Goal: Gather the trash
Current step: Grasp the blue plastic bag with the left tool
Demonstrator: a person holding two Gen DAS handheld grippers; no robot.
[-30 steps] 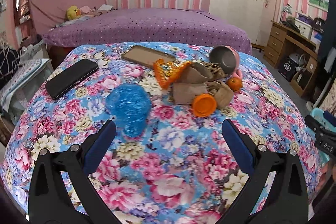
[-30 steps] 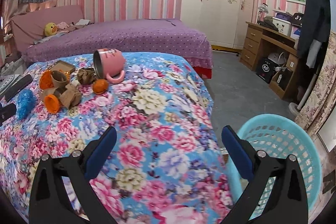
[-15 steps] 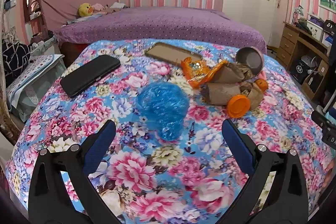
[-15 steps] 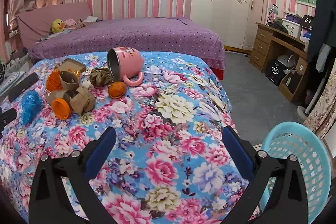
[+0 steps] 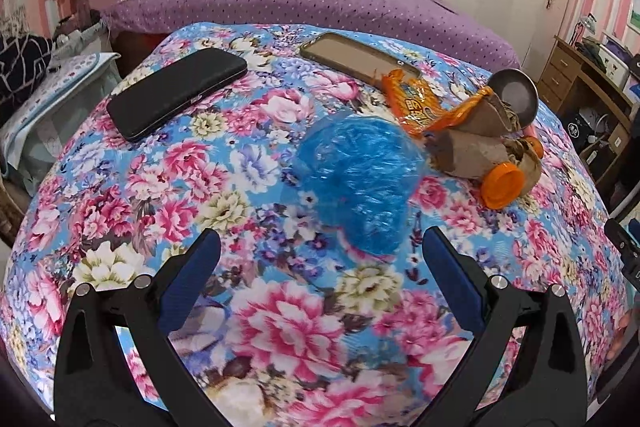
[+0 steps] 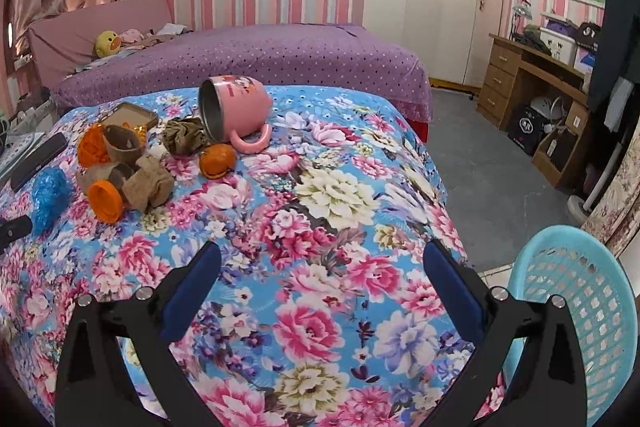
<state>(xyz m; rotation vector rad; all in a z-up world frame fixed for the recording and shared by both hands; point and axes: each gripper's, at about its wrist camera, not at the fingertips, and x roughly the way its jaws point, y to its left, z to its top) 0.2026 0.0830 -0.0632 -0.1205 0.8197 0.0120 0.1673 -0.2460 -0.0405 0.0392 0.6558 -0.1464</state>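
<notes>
floral table (image 5: 120,195), blue bag (image 5: 356,179) ahead of left gripper (image 5: 320,255)

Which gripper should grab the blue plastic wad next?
Left. The left gripper is open with the blue plastic wad just ahead of its fingertips. The right gripper, also open, faces bare floral cloth, nearer the basket.
</notes>
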